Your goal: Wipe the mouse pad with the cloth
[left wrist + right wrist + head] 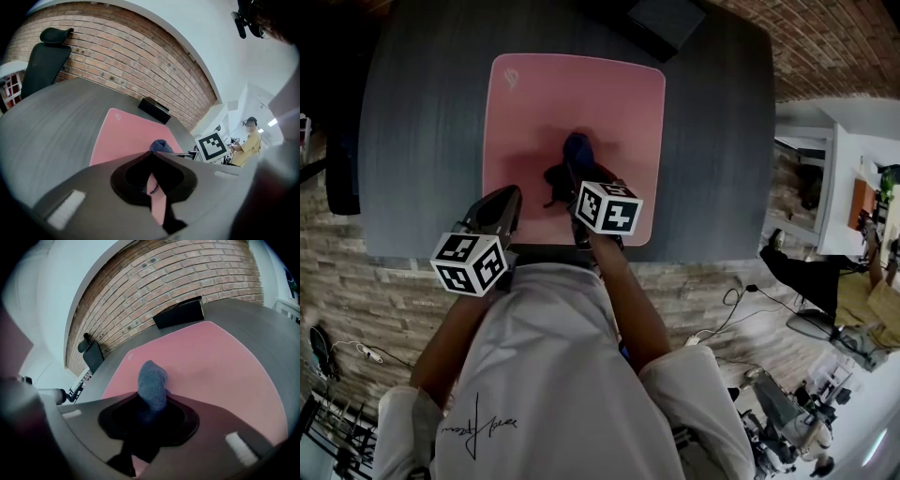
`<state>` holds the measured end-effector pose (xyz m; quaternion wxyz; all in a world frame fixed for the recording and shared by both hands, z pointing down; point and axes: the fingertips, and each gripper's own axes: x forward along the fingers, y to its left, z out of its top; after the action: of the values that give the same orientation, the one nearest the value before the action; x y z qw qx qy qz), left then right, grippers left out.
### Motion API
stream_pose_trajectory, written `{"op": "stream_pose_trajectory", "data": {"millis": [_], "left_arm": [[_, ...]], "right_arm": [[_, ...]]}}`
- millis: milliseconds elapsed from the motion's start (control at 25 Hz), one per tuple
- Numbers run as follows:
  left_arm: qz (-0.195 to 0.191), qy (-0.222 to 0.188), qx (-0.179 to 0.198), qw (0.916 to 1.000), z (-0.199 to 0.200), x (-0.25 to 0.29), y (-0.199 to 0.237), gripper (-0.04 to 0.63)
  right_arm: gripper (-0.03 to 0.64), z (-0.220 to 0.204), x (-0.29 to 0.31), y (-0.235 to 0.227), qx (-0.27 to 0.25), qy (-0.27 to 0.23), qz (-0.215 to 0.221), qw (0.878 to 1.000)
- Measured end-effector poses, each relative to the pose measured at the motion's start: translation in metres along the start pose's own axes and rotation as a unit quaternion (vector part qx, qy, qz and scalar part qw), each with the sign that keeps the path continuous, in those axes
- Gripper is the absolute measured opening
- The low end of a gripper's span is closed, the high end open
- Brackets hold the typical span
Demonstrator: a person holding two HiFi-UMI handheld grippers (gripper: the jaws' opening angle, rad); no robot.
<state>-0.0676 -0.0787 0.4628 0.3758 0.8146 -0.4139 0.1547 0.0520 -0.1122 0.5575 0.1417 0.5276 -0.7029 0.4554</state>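
**The cloth is held in the right tool over the near half of the mouse pad.**

The cloth (152, 380), a dark blue wad, pokes out past the tips of the right tool (152, 401), whose jaws are clamped on it. It sits over the pink mouse pad (581, 94), closer to the pad's near edge than its far one, and whether it touches the pad cannot be told. Most of the bare pad lies ahead of the cloth, toward the far edge of the counter (422, 122), with open pad to both sides. A push away from the person looks like the natural stroke. The left tool (504, 202), jaws closed together on nothing, sits at the pad's near left corner. A black box (666, 21) stands at the counter's far edge, just past the pad.
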Motion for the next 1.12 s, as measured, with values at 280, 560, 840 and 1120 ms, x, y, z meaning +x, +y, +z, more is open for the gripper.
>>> {"op": "stream_pose_trajectory", "data": {"millis": [280,560,840,1120], "left_arm": [[-0.007,0.004,0.004,1.0,0.001,0.008,-0.009,0.014],[-0.009,0.006,0.007,0.9999,0.0,0.011,-0.012,0.014],[-0.015,0.011,0.01,0.9998,-0.001,0.015,-0.017,0.014],[-0.016,0.011,0.011,0.9998,-0.002,0.013,-0.017,0.014]], "right_arm": [[0.109,0.0,-0.009,-0.013,0.003,-0.001,-0.001,1.0],[0.109,-0.002,-0.017,-0.024,-0.005,-0.005,-0.011,1.0],[0.11,0.0,-0.027,-0.041,-0.006,-0.008,-0.027,1.0],[0.11,0.0,-0.036,-0.054,-0.015,-0.01,-0.044,0.999]]}}
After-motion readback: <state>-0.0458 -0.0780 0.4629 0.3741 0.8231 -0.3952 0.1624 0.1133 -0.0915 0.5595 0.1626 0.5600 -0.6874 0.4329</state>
